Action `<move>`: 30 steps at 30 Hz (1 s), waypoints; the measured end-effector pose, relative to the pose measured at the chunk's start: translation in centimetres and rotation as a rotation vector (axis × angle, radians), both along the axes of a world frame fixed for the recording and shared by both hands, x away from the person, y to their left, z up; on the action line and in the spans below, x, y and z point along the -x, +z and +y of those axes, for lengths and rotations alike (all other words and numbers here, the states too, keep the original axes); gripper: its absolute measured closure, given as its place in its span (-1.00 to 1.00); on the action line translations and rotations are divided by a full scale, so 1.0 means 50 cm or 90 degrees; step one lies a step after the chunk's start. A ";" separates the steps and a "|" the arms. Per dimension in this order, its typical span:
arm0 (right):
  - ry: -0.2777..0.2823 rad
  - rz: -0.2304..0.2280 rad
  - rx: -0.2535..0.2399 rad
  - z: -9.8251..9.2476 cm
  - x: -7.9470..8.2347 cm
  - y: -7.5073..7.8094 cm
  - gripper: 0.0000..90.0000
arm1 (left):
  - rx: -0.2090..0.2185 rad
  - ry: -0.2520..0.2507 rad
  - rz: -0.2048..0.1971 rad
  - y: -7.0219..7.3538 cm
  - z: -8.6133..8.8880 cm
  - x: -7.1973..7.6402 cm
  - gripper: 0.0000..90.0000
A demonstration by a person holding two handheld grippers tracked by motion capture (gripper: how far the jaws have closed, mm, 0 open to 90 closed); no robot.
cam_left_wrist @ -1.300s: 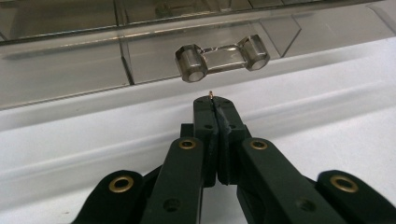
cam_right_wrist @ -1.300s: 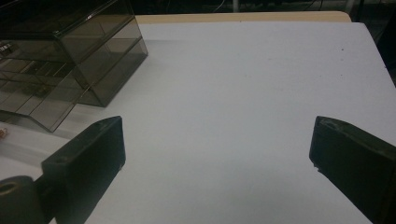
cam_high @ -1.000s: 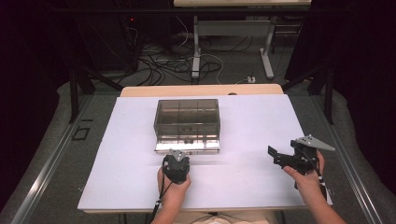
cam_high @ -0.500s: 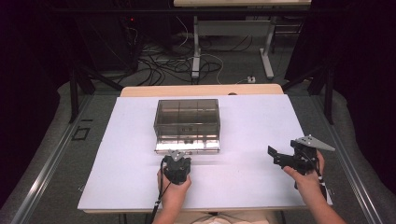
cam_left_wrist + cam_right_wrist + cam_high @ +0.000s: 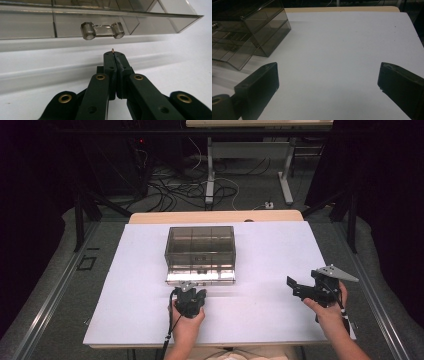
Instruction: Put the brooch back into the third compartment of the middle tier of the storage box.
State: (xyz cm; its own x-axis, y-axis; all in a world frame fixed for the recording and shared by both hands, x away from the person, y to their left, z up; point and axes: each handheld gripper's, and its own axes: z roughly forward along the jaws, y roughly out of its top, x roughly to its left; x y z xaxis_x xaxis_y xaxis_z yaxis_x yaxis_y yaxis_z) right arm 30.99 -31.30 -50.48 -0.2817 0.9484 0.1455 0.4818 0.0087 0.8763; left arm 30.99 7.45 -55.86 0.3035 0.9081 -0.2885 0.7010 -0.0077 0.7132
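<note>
High view: a smoky transparent drawer box (image 5: 200,252) stands at the middle of the white worktop (image 5: 270,250), its lowest drawer (image 5: 200,277) pulled out a little toward the person; the left hand-held gripper (image 5: 189,290) sits just in front of that drawer, jaws pressed together, its cable trailing back past the left hand (image 5: 187,325); the right hand-held gripper (image 5: 295,288), topped by a grey three-cornered plate, rests well apart from the box near the worktop's right edge, pointing left, jaws spread.

Left gripper view: the left hand-held gripper (image 5: 114,53) shows its two black jaws closed flat against each other with nothing between them; the drawer's clear handle (image 5: 102,30) hangs just beyond the tips, not touching; the drawer front (image 5: 30,27) runs across the top.

Right gripper view: the right hand-held gripper (image 5: 328,80) has its jaws wide apart over bare worktop (image 5: 342,42); the drawer box (image 5: 249,27) stands off to the upper left.
</note>
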 end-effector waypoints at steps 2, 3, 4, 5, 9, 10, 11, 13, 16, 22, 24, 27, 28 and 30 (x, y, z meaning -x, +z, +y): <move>-0.001 -0.006 -0.002 0.000 -0.001 -0.001 -0.93 | 0.014 -0.003 0.003 0.002 0.000 0.000 0.99; -0.002 0.002 -0.002 0.000 0.001 0.000 -0.93 | 0.019 -0.003 0.004 0.003 0.000 0.001 0.99; 0.000 0.000 0.000 0.000 0.000 0.000 -0.93 | 0.019 -0.003 0.004 0.003 0.000 0.001 0.99; 0.001 -0.002 0.000 0.000 0.000 0.000 -0.93 | 0.027 -0.005 0.011 0.006 -0.001 0.002 0.99; -0.002 0.002 -0.002 0.001 0.001 0.000 -0.93 | 0.034 -0.007 0.011 0.008 -0.002 0.003 0.99; -0.002 0.002 -0.002 0.001 0.001 0.000 -0.93 | 0.043 -0.010 0.015 0.010 -0.002 0.004 0.99; -0.001 0.002 -0.002 0.001 0.001 0.000 -0.93 | 0.046 -0.010 0.017 0.011 -0.002 0.004 0.99; -0.001 0.002 -0.002 0.001 0.001 0.000 -0.93 | 0.050 -0.007 0.016 0.011 -0.003 0.005 0.99; -0.001 0.002 -0.002 0.001 0.001 0.000 -0.93 | 0.056 -0.010 0.021 0.013 -0.002 0.006 0.99; 0.001 -0.004 -0.002 0.001 -0.001 -0.002 -0.93 | 0.070 -0.021 0.030 0.021 -0.001 0.010 0.99; 0.002 -0.001 -0.004 0.001 0.000 -0.001 -0.93 | 0.070 -0.018 0.030 0.022 -0.002 0.011 0.99; 0.001 -0.007 -0.003 0.001 -0.002 -0.002 -0.93 | 0.077 -0.023 0.027 0.027 -0.004 0.013 0.99; 0.001 -0.007 -0.004 0.001 -0.001 -0.003 -0.93 | 0.077 -0.023 0.027 0.027 -0.004 0.013 0.99; 0.002 -0.005 -0.004 0.001 -0.001 -0.002 -0.93 | 0.083 -0.027 0.031 0.032 -0.007 0.014 0.99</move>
